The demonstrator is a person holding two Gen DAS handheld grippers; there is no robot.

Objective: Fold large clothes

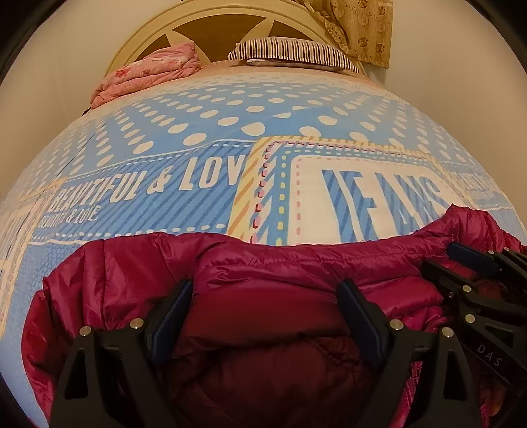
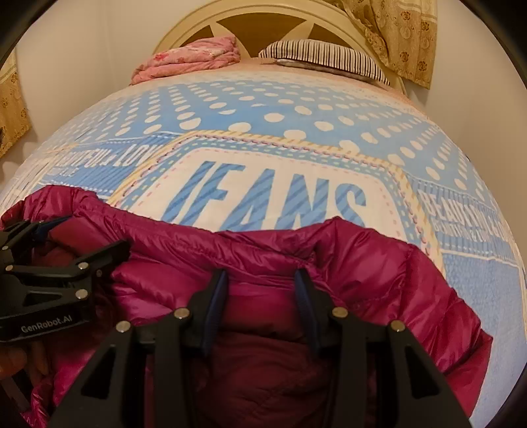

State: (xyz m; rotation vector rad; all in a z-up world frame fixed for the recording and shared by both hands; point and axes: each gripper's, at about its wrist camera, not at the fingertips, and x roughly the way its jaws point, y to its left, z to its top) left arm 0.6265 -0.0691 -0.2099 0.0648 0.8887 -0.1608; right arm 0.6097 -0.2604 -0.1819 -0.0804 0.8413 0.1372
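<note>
While the magenta puffer jacket (image 1: 263, 296) lies bunched on the blue bedspread (image 1: 164, 131) | left gripper (image 1: 266, 289) fingers apart over it | right gripper (image 2: 260, 280) fingers apart over it.

We cannot see the whole magenta puffer jacket (image 1: 263, 263): its near part runs off the bottom edge in both wrist views, and the black fingers cover much of what remains. On the blue bedspread (image 1: 164, 131) the jacket hides the foot of the big "JEANS" lettering (image 2: 263, 197), and the small second line under "BEAUTIFUL & LOVE" (image 1: 67, 219) is too blurred for us to read surely. The right gripper (image 1: 438, 255) is cut off by the left view's right edge; the left gripper (image 2: 95, 230) runs off the right view's left edge. Behind the pillow (image 1: 293, 52) the headboard (image 1: 217, 29) is partly covered.
</note>
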